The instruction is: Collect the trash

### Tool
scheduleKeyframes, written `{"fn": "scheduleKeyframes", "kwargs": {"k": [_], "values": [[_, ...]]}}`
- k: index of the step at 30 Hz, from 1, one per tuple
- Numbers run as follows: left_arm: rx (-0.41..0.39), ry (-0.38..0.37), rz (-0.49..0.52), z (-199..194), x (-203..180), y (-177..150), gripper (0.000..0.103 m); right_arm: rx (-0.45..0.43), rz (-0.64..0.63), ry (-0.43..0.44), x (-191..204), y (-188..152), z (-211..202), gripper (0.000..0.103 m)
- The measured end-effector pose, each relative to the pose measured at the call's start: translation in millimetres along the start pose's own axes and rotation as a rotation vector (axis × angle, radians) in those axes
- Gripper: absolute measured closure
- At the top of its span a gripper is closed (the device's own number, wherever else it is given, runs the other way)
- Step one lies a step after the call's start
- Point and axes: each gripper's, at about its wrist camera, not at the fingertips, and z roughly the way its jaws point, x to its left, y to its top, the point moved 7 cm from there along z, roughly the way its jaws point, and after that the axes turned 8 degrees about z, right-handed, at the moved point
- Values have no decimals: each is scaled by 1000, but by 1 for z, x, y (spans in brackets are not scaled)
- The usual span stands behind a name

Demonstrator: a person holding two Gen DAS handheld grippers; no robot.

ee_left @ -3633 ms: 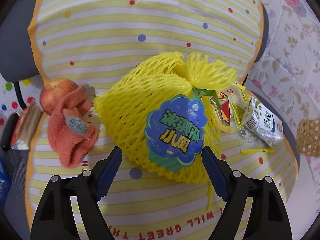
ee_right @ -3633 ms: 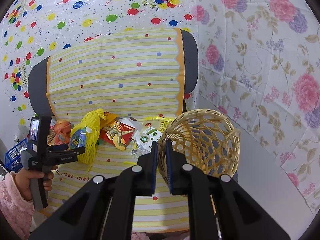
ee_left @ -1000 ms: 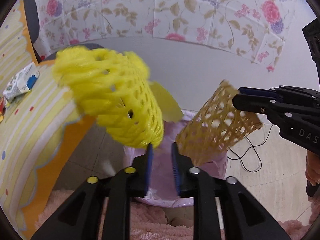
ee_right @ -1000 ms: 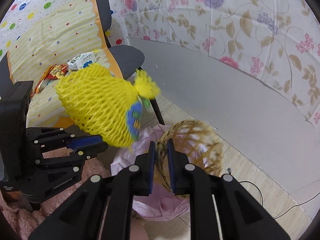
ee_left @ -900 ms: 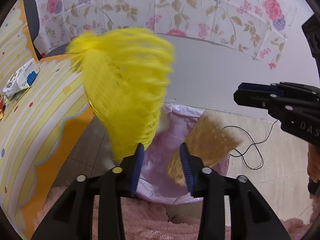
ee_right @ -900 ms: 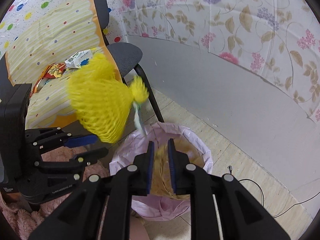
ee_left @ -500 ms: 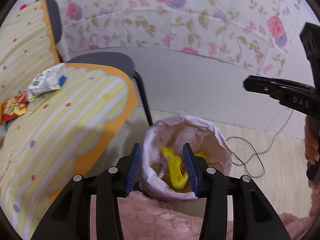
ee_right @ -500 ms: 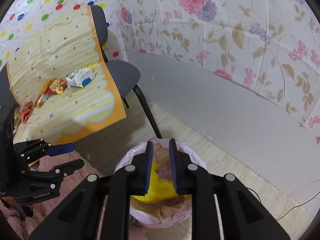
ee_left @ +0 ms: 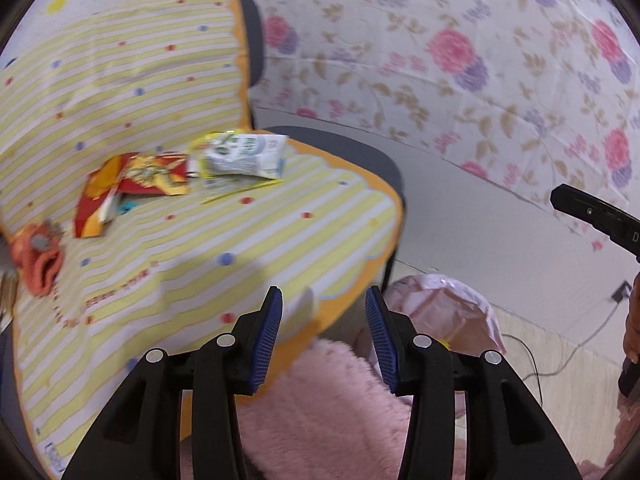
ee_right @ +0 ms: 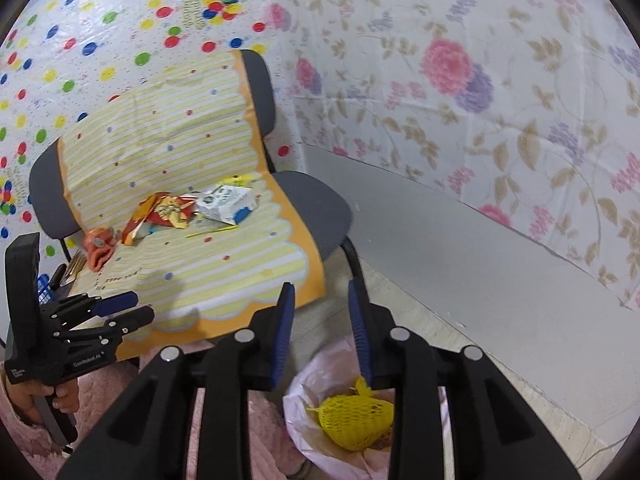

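My left gripper point(ee_left: 322, 336) and right gripper point(ee_right: 321, 330) both gape wide, holding nothing. Just below my right one, one yellow net bag point(ee_right: 352, 420) already lies in the pink-lined bin point(ee_right: 298, 400); ahead on the chair point(ee_right: 320, 208) I count one milk carton point(ee_right: 226, 202), one red wrapper point(ee_right: 160, 212) left, by my reckoning

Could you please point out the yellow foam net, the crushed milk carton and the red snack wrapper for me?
yellow foam net point(ee_right: 354, 420), right wrist view, middle of its mesh body inside the bin.
crushed milk carton point(ee_left: 244, 156), left wrist view, its printed front face.
red snack wrapper point(ee_left: 132, 186), left wrist view, centre of the crumpled foil.
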Motion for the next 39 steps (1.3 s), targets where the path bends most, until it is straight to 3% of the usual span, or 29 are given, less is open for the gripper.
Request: {"fn": "scheduleKeyframes", "kwargs": {"k": [12, 18, 22, 24, 33, 39], "values": [[-11, 287, -235, -40, 130, -24, 54, 63, -174, 182, 107, 24, 70, 72], [5, 402, -339, -48, 197, -44, 53, 96, -212, 224, 142, 33, 108, 72], [6, 459, -398, -46, 238, -54, 41, 113, -221, 234, 163, 42, 135, 67], [17, 473, -422, -42, 255, -57, 41, 117, -222, 239, 173, 47, 147, 62], [91, 481, -462, 7, 317, -65, 44, 157, -221, 257, 206, 57, 193, 61], [154, 455, -421, 42, 337, -61, 56, 174, -232, 251, 211, 56, 205, 61]]}}
